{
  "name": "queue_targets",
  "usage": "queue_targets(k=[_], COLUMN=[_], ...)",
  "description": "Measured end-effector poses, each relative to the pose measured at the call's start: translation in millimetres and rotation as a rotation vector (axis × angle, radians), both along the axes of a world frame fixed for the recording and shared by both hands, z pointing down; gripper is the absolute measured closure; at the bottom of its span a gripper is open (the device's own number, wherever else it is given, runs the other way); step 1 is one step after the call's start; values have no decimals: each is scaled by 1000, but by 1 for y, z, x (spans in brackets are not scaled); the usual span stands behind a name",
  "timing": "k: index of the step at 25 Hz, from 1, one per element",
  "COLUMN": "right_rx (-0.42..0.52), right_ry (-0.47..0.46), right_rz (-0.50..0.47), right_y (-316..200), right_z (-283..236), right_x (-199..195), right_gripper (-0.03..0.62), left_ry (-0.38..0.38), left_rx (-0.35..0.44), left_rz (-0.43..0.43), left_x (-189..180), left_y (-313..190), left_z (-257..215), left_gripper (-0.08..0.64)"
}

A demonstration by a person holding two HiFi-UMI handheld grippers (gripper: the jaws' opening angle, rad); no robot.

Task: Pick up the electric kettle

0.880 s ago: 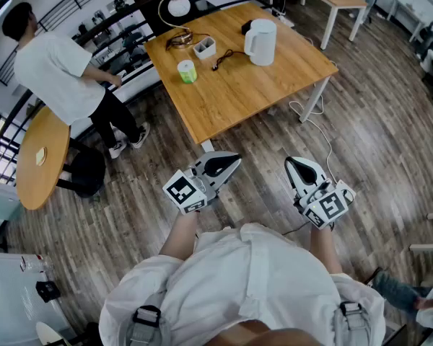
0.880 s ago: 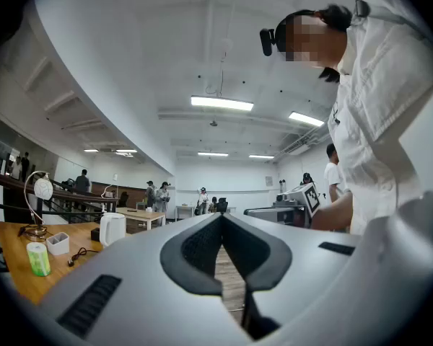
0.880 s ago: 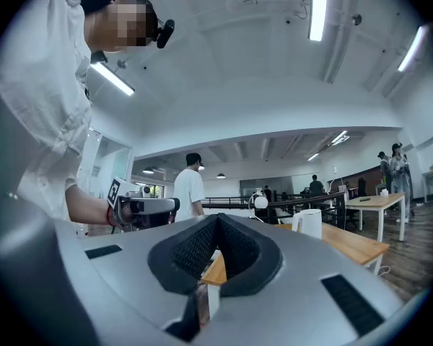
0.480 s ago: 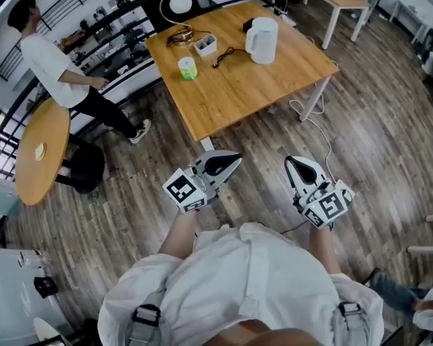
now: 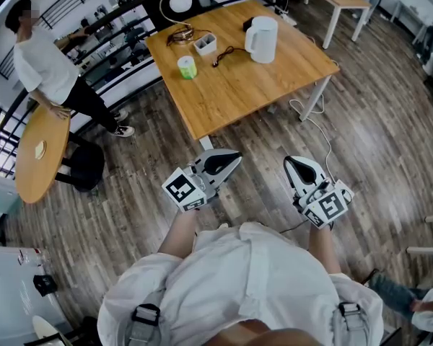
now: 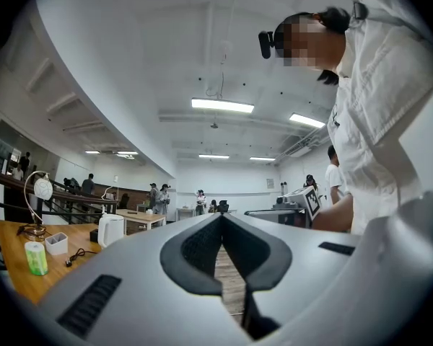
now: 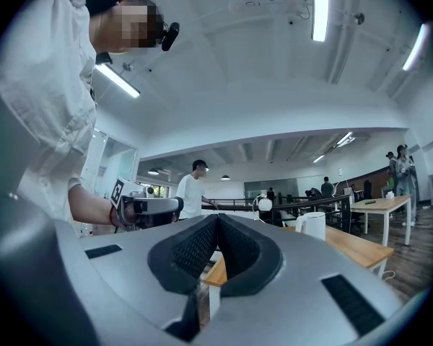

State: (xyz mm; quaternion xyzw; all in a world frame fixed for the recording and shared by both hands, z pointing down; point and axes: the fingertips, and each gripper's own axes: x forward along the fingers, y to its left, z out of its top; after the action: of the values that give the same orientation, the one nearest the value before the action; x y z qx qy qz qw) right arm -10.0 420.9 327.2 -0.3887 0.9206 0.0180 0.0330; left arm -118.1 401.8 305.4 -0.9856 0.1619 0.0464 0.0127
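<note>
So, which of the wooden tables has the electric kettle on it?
The rectangular table straight ahead: the white electric kettle stands near its far edge. The round table at the left has none.

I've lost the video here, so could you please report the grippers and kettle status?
Left gripper and right gripper both shut, empty, short of the table. Electric kettle upright on its far side, untouched. Cable and white tray beside it.
</note>
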Motion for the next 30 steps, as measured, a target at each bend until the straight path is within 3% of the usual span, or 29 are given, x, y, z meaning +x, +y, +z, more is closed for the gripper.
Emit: queue_targets(k=[9,19,30], right_rx=[6,8,12], right_ry=[6,9,18], right_rz=[-8,-27,-8], right_y=[5,1,-50], right_z=[0,4,7], right_x=[11,49,69], right_gripper=[580,580,580], left_ry=[6,22,27], left_rx=[-8,4,3], left_rz=[-12,-61,-83], left_x=[10,43,50], left_y=[2,-5,-57], left_z=[0,-1,7], left_gripper=[552,552,552])
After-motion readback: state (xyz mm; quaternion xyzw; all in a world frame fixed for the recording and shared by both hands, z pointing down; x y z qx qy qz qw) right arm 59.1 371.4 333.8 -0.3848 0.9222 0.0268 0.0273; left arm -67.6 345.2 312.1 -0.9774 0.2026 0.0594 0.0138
